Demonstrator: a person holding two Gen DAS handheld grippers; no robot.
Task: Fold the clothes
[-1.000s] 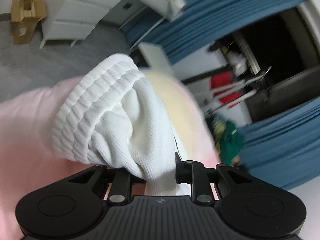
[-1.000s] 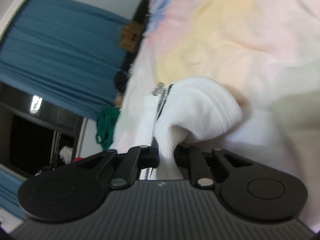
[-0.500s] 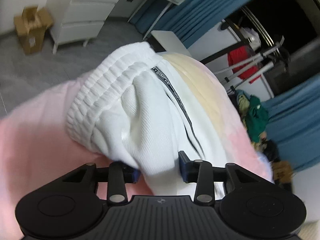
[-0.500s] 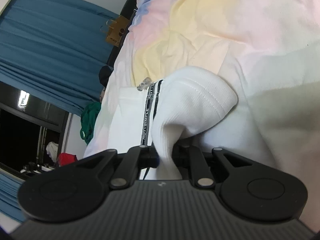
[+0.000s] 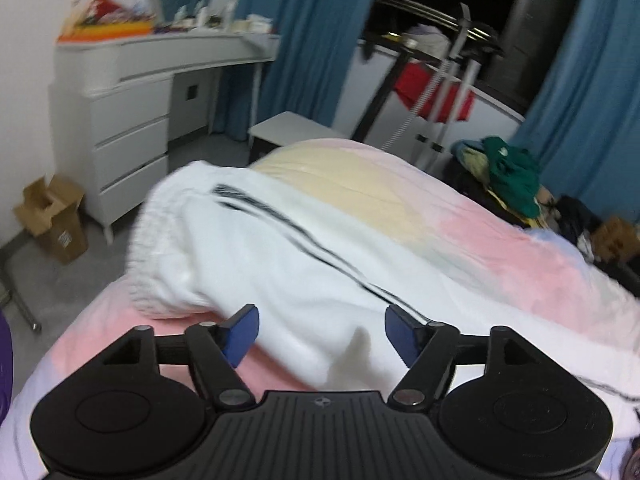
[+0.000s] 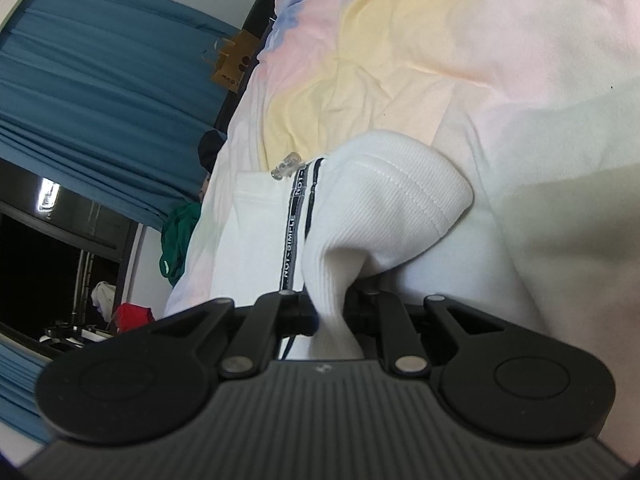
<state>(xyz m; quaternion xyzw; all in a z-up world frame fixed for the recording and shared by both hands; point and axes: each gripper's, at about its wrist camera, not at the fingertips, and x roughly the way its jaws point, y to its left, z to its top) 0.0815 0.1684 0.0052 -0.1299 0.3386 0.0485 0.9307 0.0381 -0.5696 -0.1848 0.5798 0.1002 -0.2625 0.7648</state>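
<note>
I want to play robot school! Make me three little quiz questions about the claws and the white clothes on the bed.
1. True or false: the left claw is pinching the white garment.
2. Which claw grips white fabric? A) left B) right C) neither
3. Fill in: the garment lies on a pastel ____.

Key:
1. False: its blue pads stand wide apart, with the cloth lying loose between them.
2. B: the right claw is closed on a ribbed fold of the garment.
3. Bedspread, pink and yellow.
</note>
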